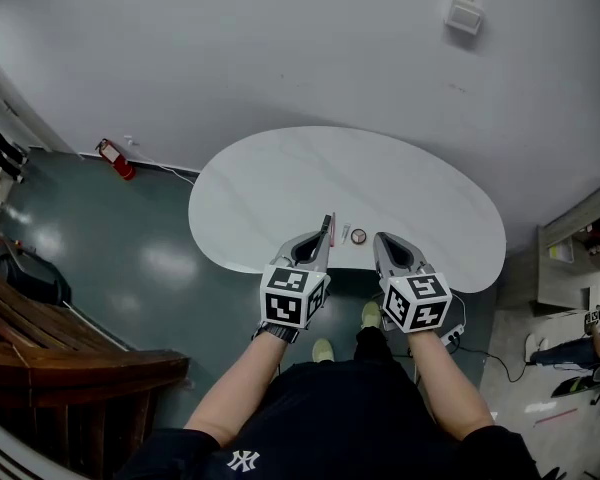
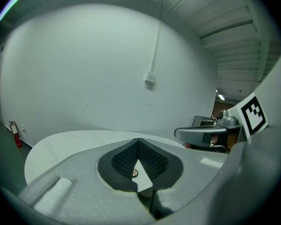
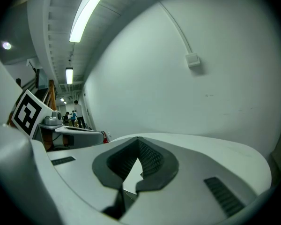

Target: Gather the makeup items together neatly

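Three small makeup items lie close together near the front edge of the white oval table [image 1: 280,188]: a dark and red pencil [image 1: 330,228], a short pale stick [image 1: 346,233] and a round compact [image 1: 358,236]. My left gripper [image 1: 324,238] hovers just left of the pencil, and no contact with it shows. Seen from the left gripper view, the left gripper [image 2: 138,140] has its tips together with nothing between them, and the compact [image 2: 135,173] shows through the gap lower down. My right gripper [image 1: 380,239] sits just right of the compact. Its tips [image 3: 138,139] also meet, empty.
A red fire extinguisher [image 1: 116,158] lies on the floor by the wall at the left. A wooden bench [image 1: 40,318] stands at the lower left. A shelf unit [image 1: 580,248] and floor cables [image 1: 465,333] are at the right. The person's feet [image 1: 323,349] are under the table edge.
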Demonstrator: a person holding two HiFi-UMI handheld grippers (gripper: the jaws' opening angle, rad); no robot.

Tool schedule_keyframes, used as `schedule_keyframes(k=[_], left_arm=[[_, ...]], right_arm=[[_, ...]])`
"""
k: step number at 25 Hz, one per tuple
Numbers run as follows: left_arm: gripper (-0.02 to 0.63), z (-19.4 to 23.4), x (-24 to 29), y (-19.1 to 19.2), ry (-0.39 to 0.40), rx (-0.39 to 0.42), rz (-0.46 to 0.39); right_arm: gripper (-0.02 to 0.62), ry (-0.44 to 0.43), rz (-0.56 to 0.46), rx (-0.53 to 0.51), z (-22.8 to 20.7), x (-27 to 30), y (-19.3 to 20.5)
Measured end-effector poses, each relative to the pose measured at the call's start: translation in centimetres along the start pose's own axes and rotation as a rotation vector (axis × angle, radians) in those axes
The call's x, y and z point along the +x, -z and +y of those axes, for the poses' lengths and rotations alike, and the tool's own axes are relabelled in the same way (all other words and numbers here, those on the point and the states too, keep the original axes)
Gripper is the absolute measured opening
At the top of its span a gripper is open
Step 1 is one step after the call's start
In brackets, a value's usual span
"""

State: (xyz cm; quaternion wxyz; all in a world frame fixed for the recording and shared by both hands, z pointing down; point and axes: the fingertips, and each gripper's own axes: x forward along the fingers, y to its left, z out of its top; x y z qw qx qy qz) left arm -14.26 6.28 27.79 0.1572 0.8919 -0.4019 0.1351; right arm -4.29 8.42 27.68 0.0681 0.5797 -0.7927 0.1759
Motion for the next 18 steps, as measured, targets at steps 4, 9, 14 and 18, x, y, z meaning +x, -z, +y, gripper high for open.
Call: schedule_keyframes(k=[4,9,14,18], left_arm=[[0.009,-0.1,0.4,-0.5,-0.001,-0.009,-0.001],[0.009,0.1,0.6,-0.2,-0.005,-0.013,0.001],[0.009,0.6,0.8,0.6,-0.010,-0.029,0.012],[0.009,1.1,0.8,1.0,-0.009,-0.030,0.015]], right_arm=[[0.014,-0.001,-0.007,0.001,-0.4,0.1,-0.8],[0.014,-0.003,-0.004,0.001,-0.6,0.2,-0.5],[0.014,-0.012,0.011,0.001,-0.4,0.6,0.2],[0.014,-0.020,0.014,-0.005,0.3,1.1,0.5]])
